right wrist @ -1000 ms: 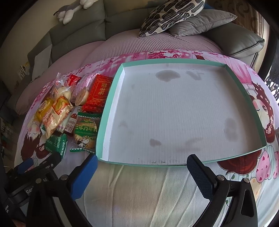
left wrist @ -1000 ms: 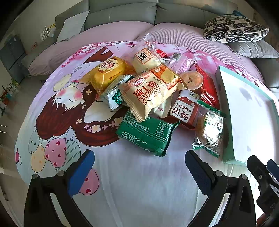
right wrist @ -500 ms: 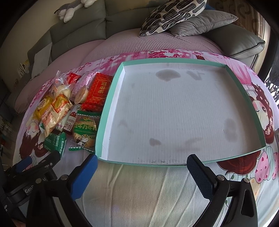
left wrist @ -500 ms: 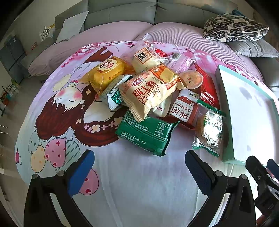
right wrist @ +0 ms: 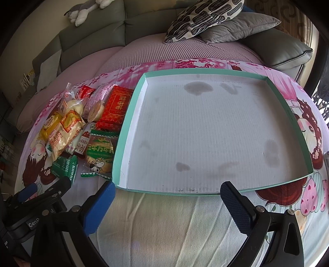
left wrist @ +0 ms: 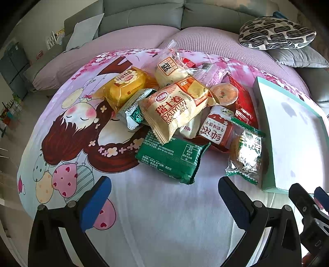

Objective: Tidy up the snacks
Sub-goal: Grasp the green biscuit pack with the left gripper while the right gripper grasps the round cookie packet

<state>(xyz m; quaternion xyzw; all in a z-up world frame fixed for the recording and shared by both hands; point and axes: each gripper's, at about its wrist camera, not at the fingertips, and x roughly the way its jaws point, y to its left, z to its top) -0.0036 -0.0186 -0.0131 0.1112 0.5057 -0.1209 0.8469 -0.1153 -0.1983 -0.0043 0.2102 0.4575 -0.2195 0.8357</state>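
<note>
A heap of snack packets lies on a cartoon-print cloth: a green biscuit pack nearest, a cream swiss-roll bag on top, a yellow cake pack, a red-and-white pack and a clear green-edged packet. My left gripper hovers open just short of the green pack, holding nothing. To the right sits a shallow teal-rimmed tray with a white, stained floor and nothing in it. My right gripper is open over the cloth before the tray's near rim. The same heap shows left of the tray.
A grey sofa with a lilac cover runs behind the cloth. A black-and-white patterned cushion and a grey cushion lie beyond the tray. The left gripper's body shows at the right wrist view's lower left. Floor drops away left of the cloth.
The right wrist view has shifted slightly, so the tray and heap sit a little further left. The left gripper and the snacks have hardly moved.
</note>
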